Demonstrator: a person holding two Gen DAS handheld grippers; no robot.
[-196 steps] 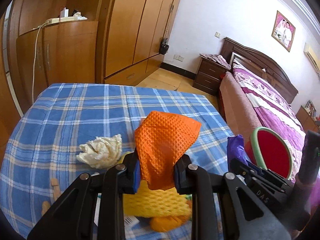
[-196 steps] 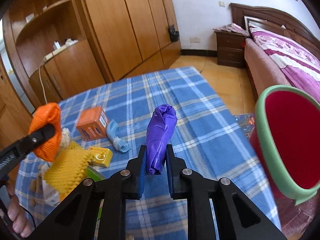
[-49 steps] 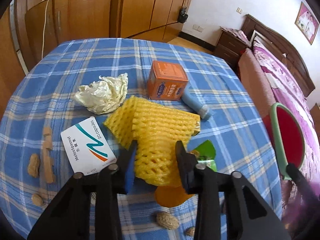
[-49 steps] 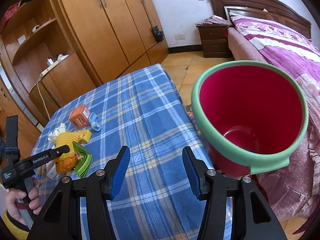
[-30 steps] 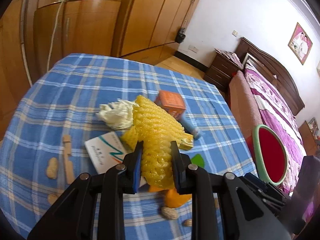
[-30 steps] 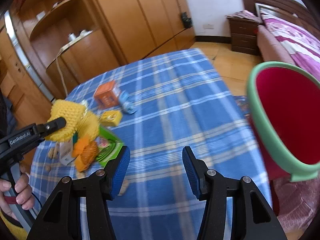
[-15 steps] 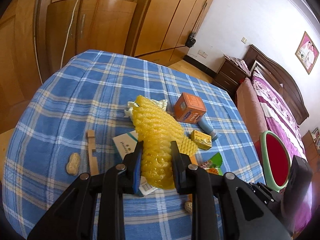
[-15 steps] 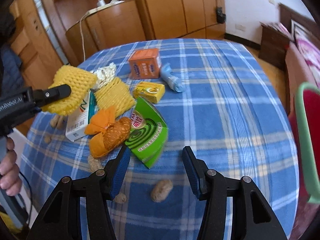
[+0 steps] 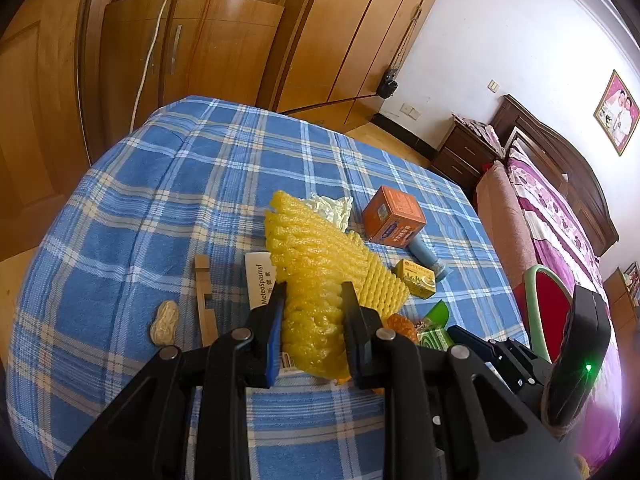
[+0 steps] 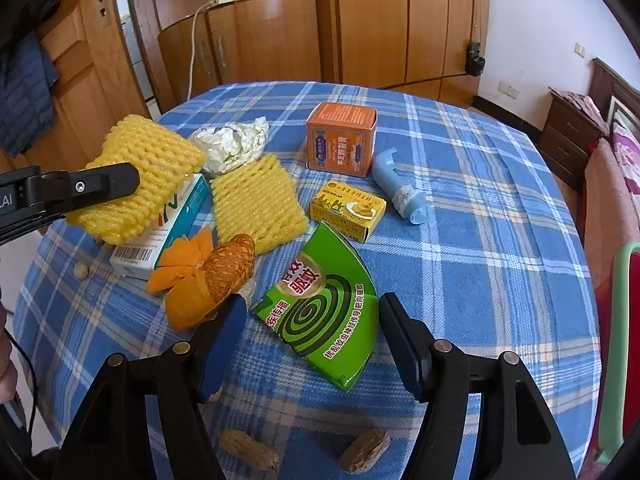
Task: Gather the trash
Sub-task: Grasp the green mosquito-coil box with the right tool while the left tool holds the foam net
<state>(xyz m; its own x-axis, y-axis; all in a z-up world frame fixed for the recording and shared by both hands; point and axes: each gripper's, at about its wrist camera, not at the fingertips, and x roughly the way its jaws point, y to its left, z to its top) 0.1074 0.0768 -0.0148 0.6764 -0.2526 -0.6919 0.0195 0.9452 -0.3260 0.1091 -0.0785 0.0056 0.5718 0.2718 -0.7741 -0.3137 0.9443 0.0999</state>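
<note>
Left gripper (image 9: 312,300): pinching a yellow foam net (image 9: 308,248), lifted clear of the table (image 10: 500,240) at the left side of the pile.
White medicine box (image 10: 168,220): lying flat directly under the held net.
Crumpled white tissue (image 10: 232,144): behind the box, beside the raised net.
Second yellow foam net (image 10: 258,204): flat on the blue plaid cloth, in the middle of the pile.
Orange wrapper (image 10: 208,276): in front of the flat net, just beside the right gripper's left finger.
Right gripper (image 10: 308,340): fingers spread wide, having just been opening, with the near edge of a green mosquito-coil box (image 10: 324,308) between them but untouched.
Yellow small box (image 10: 348,208): behind the green box.
Orange carton (image 10: 340,140): upright, farther back.
Blue tube (image 10: 400,188): right of both boxes.
Peanuts (image 10: 248,450): two at the table's near edge.
Red bin (image 9: 546,308): green-rimmed, off the table's right side.
</note>
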